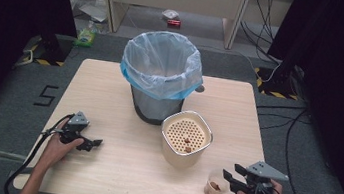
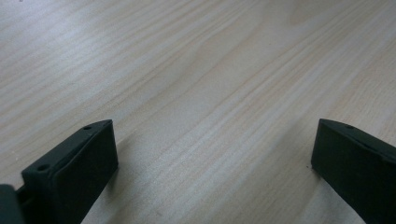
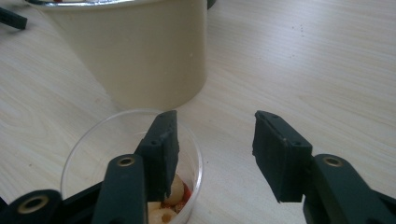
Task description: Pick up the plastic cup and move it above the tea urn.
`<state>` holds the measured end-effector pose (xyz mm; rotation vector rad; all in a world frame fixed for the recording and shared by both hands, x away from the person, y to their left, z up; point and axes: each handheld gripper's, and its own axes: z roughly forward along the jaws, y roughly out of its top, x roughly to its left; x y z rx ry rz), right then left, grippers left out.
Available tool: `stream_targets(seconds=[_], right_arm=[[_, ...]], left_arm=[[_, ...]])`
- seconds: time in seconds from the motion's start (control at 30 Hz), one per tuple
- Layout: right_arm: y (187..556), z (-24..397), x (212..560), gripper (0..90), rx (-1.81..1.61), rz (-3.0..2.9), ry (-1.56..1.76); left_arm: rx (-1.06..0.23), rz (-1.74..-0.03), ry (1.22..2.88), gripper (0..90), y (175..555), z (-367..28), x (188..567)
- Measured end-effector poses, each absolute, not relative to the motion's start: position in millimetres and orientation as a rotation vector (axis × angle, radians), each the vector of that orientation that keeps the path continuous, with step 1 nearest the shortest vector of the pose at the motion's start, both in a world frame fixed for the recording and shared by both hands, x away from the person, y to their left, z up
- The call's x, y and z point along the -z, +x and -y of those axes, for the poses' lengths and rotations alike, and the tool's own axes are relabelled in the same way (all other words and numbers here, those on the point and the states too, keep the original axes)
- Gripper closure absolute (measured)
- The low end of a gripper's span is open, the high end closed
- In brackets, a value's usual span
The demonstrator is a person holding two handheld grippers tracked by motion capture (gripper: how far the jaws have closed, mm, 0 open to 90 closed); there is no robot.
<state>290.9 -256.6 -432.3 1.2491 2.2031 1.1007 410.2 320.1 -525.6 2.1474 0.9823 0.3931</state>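
bin: 1 | strainer pot: 1 | cup: 1 | grippers: 2

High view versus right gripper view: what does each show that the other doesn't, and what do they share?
High view alone: the bin lined with a blue bag, the left gripper and the strainer's perforated top. Right gripper view alone: one jaw dipping inside the clear cup's rim, the other outside it, and pale and red bits of food at its bottom. Shared: the cream strainer pot, the cup, the right gripper and the wooden table.
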Motion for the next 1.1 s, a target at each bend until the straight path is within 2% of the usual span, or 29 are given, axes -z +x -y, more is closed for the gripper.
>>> stream_targets(seconds=[0.07, 0.5, 0.7, 1.1], right_arm=[[291.1, 255.4, 433.5, 53.4, -1.099, -2.215, 1.247], [292.8, 250.9, 449.9, 77.8, -1.035, -2.354, 1.200], [289.5, 249.4, 445.8, 84.0, -1.099, -2.378, 1.151], [293.9, 248.1, 433.3, 85.7, -1.076, -2.295, 1.047]], left_arm=[[-0.393, -0.982, 2.147, 0.0, 410.1, -320.1, 525.6], [-0.393, -0.982, 2.147, 0.0, 410.2, -320.1, 525.6], [-0.393, -0.982, 2.148, 0.0, 410.2, -320.1, 525.6], [-0.392, -0.979, 2.147, 0.0, 410.5, -320.3, 525.6]])
